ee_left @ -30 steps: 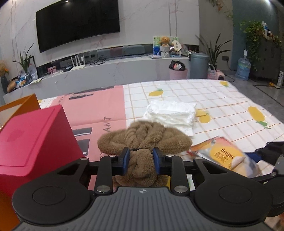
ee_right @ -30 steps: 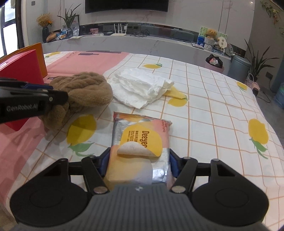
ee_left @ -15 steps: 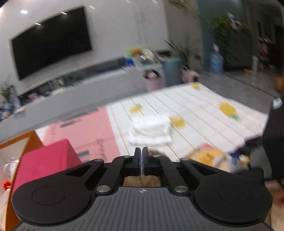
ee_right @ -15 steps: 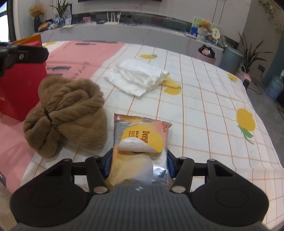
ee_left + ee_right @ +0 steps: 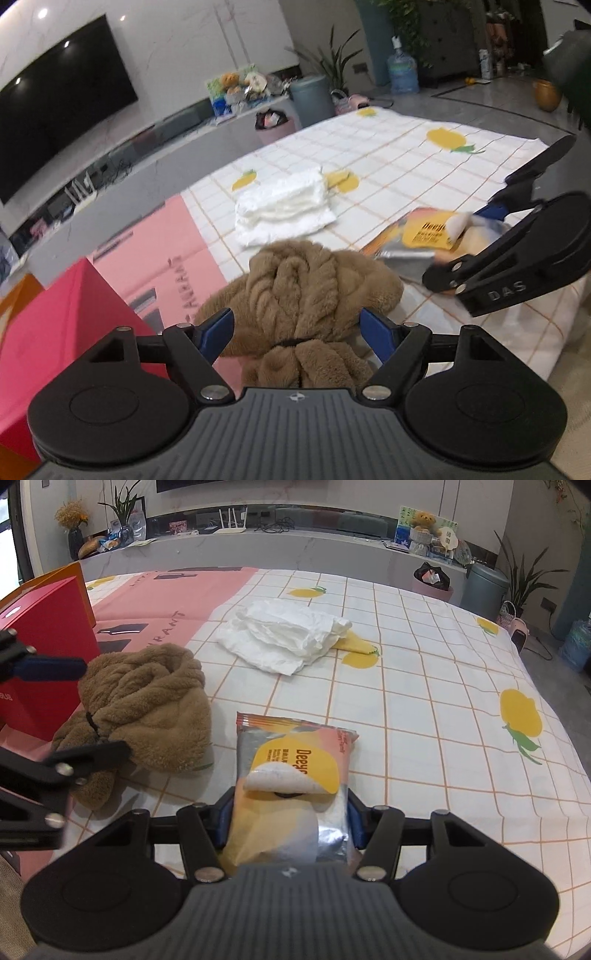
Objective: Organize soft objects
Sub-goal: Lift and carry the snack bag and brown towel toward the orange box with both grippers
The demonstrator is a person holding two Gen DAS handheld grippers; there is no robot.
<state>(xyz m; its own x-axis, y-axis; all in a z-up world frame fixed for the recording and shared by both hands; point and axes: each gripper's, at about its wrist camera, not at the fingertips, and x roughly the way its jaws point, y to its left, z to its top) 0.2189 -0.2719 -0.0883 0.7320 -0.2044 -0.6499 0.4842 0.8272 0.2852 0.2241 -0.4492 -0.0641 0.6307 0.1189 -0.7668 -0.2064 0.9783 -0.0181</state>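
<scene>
A brown plush bundle [image 5: 314, 280], tied with a black band, lies on the checked cloth beside the red box. My left gripper [image 5: 297, 330] hangs over its near end. Its jaws are opening wide, the plush lies between them, and the blue pads [image 5: 218, 328] stand clear of it. The right wrist view shows the same bundle [image 5: 147, 701] with the left gripper [image 5: 107, 709] straddling it. My right gripper [image 5: 288, 812] is shut on a pack of wet wipes [image 5: 299, 760] resting on the cloth, its flap peeled up. A folded white cloth [image 5: 288, 638] lies farther back.
A red box [image 5: 55, 332] stands at the left, with an orange box [image 5: 74, 579] behind it. The yellow-fruit tablecloth [image 5: 443, 701] covers the table, with its edge at the right. A long TV bench runs behind the table, with bins and plants beside it.
The left gripper let go of the plush's tied end and rose with its jaws shut. It then came back down with jaws spread wide around the bundle. The right gripper kept the wipes pack.
</scene>
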